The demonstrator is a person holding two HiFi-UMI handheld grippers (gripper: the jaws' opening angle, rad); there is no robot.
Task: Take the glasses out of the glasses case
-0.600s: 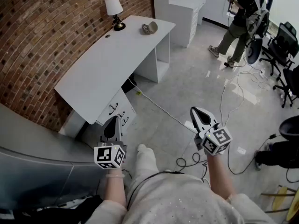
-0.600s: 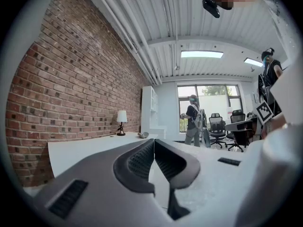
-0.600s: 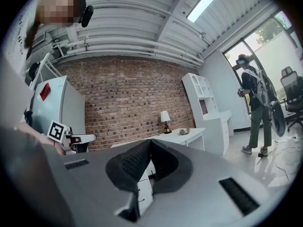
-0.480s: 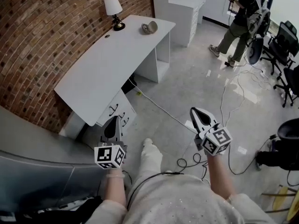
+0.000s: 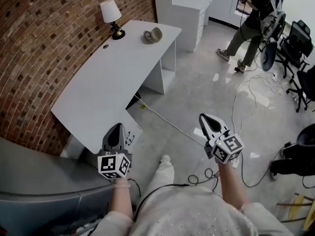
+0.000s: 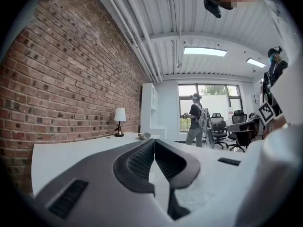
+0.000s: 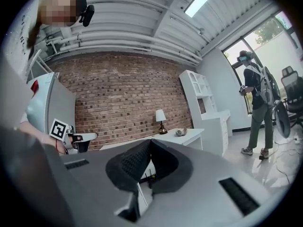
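Risk at this stage lies in the approach, not the grasp. Left gripper point(image 5: 116, 128) is held level by the near end of the white desk point(image 5: 93, 90), jaws pressed together with nothing between them. The glasses case point(image 5: 153, 35) sits at the far end of that desk, near the table lamp point(image 5: 110, 14) and well apart from both tools. At this range it cannot be told whether its lid is up or whether glasses lie inside. Right gripper point(image 5: 205, 118) is level over the floor point(image 5: 197, 82), jaws likewise shut and empty.

Hazards noted: a cable point(image 5: 162, 118) runs across the floor from under the desk, with more loops close to the wearer, and could catch a foot on the walk forward. Both tools would need to open before contact. Arriving shut could shove the case along the smooth top or toward its edge. A second person point(image 5: 253, 18) stands far right, clear of the likely route.
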